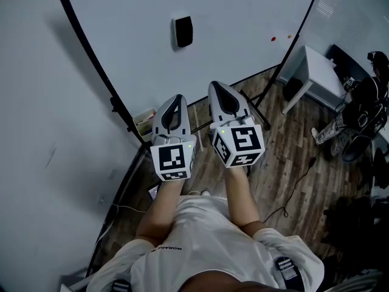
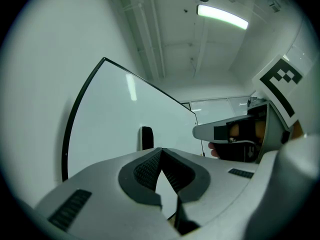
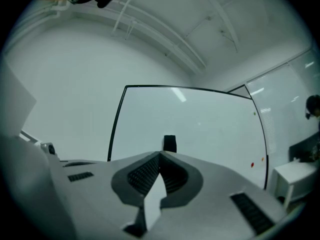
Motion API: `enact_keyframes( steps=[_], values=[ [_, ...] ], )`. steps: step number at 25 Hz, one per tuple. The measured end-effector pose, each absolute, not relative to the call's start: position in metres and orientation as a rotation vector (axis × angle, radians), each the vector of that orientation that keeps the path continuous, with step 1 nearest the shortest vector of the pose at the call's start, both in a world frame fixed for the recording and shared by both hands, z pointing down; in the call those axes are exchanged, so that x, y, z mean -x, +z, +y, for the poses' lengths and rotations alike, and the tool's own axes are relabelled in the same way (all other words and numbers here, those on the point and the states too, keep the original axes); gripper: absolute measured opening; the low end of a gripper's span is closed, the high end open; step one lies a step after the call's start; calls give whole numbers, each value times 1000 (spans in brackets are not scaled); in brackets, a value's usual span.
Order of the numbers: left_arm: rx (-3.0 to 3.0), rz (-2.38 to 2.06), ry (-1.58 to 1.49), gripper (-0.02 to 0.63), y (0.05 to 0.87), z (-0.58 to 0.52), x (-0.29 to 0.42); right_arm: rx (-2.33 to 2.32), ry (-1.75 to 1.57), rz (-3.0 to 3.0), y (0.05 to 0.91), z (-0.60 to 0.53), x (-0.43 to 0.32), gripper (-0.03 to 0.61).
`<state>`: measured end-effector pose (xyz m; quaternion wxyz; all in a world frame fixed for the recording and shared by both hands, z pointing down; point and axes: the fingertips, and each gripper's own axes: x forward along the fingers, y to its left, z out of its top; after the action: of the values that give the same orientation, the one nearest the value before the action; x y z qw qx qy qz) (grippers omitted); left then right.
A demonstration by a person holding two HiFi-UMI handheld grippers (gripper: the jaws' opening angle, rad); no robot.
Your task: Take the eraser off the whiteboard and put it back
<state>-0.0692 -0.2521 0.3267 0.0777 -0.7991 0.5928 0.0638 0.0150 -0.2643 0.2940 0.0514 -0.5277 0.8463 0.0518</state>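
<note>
The eraser is clinging upright to the whiteboard, near its middle and well apart from both tools, so the task is looking not yet begun. It is probably sticking there by a magnet, since nothing is propping it.

Going from the left, the left gripper is pointing at the board with its jaws meeting at the tips and nothing between them. Just beside it, the right gripper is aiming the same way, also closed and empty. In its own view the eraser is sitting dead ahead, which suggests this hand is lining up for the reach and will need opening first.

Counting: one eraser, one whiteboard, two grippers, and three small coloured dots toward the board's right edge.
</note>
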Motion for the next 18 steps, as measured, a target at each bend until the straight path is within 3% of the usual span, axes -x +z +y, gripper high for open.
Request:
enact_keyframes(
  steps=[18],
  values=[
    [2320, 1831, 156, 3, 332, -284, 82, 1517, 73, 2618, 305, -334, -1, 5]
  ],
)
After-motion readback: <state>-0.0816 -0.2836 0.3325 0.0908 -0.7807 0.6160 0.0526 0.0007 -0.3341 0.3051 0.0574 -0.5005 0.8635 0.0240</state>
